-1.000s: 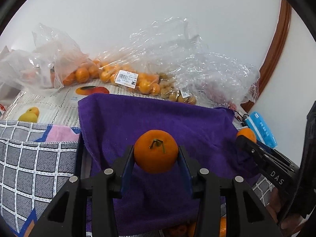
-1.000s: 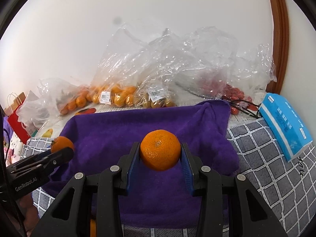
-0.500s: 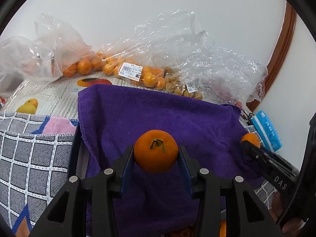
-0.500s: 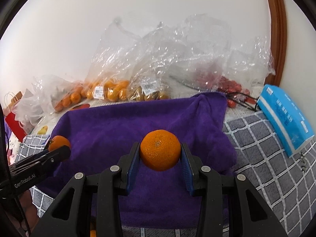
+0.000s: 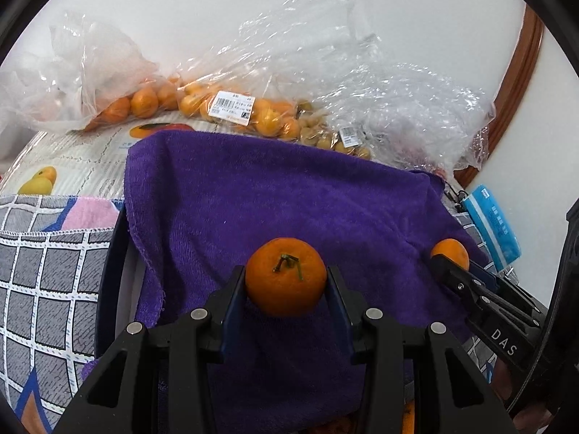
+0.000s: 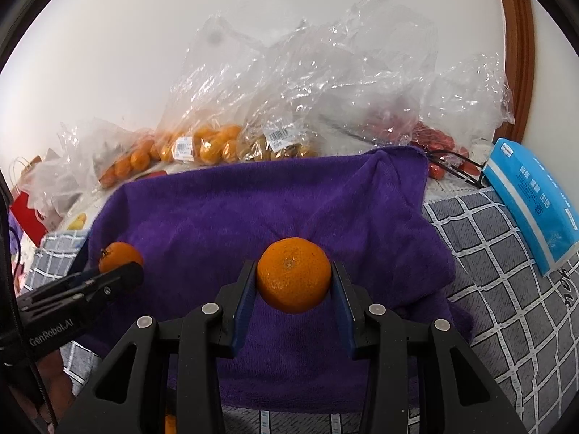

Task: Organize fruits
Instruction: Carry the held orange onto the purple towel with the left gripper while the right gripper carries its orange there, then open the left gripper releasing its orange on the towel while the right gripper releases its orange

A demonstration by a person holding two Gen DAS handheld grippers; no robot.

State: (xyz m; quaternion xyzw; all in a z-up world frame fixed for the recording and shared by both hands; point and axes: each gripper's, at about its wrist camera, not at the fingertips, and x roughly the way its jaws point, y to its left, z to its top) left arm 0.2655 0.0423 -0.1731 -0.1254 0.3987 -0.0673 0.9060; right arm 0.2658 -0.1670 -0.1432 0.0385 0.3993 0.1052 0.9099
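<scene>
Left wrist view: compared with a second ago, the purple towel (image 5: 289, 199) fills more of the picture and the clear bags of oranges (image 5: 231, 108) sit higher, as the view has tipped slightly; the grasp is unchanged. The left claw (image 5: 286, 289) is clenched on a mandarin with its stem up (image 5: 286, 276), held above the towel and pointing down at a slant. At the right edge, the right claw (image 5: 450, 258) reaches in with its own mandarin.

Right wrist view: the towel again looms larger than before, and the left claw (image 6: 121, 264) with its fruit sits closer to centre. The right claw (image 6: 294, 285) grips a second mandarin (image 6: 294, 275), blossom end facing the camera, over the towel. A blue tissue pack (image 6: 532, 199) lies on the grid-patterned cloth (image 6: 506, 307) to the right.
</scene>
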